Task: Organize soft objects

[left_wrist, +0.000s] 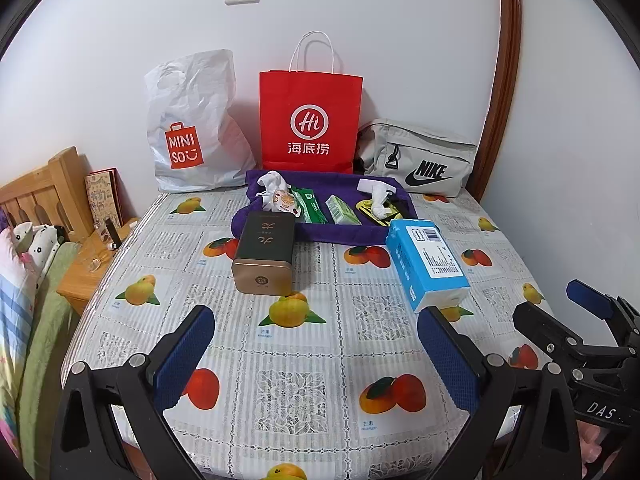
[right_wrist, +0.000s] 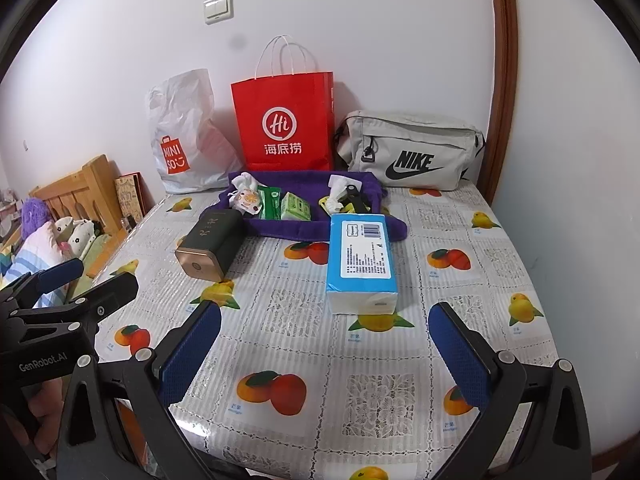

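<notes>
Only right wrist shows tissue pack (right_wrist: 362,264) label (squarely).

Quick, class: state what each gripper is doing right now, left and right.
Left gripper: open, holding nothing, above the table.
Right gripper: open, holding nothing, just short of the blue tissue pack.

Right gripper (right_wrist: 324,344) held wide apart above fruit-print tablecloth (right_wrist: 304,320), nothing gripped; blue tissue pack (right_wrist: 360,260) lying ahead; dark tin (right_wrist: 210,246) on its side to left; purple towel (right_wrist: 288,224) behind both; left gripper (right_wrist: 86,280) seen at left edge.
</notes>
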### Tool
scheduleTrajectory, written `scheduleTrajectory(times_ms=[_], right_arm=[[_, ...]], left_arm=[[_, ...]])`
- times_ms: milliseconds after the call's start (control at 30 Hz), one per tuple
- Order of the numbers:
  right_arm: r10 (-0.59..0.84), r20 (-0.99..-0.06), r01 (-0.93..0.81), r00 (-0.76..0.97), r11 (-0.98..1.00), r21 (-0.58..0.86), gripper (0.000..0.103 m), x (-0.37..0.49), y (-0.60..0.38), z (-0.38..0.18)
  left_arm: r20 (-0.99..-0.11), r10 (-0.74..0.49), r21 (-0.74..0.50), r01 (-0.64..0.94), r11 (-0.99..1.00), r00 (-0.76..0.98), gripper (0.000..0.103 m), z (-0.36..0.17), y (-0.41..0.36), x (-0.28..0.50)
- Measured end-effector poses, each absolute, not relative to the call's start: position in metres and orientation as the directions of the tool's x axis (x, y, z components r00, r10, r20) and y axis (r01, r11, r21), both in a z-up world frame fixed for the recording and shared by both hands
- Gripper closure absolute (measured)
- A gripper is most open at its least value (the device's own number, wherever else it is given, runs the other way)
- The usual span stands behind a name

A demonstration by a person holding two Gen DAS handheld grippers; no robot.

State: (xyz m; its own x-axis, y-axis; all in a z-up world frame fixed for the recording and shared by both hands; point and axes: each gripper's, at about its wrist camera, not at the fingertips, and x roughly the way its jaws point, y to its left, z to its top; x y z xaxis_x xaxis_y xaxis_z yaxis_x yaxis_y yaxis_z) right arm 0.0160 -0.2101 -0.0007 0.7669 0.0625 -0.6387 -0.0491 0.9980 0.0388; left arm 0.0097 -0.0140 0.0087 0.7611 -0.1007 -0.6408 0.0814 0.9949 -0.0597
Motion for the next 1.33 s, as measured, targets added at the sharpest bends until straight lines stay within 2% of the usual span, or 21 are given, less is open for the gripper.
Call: scheduleTrajectory(times_ms=[1333], right_arm=[[0.062,-0.638,-0.051,0.767,0.998,0.034,0.001,0.0161,-0.2097,-0.0005]], left_arm=[[-0.635,-0.096,-0.051,0.082,0.995,0.767,0.0,0.0104,-0.0118,0.0117]])
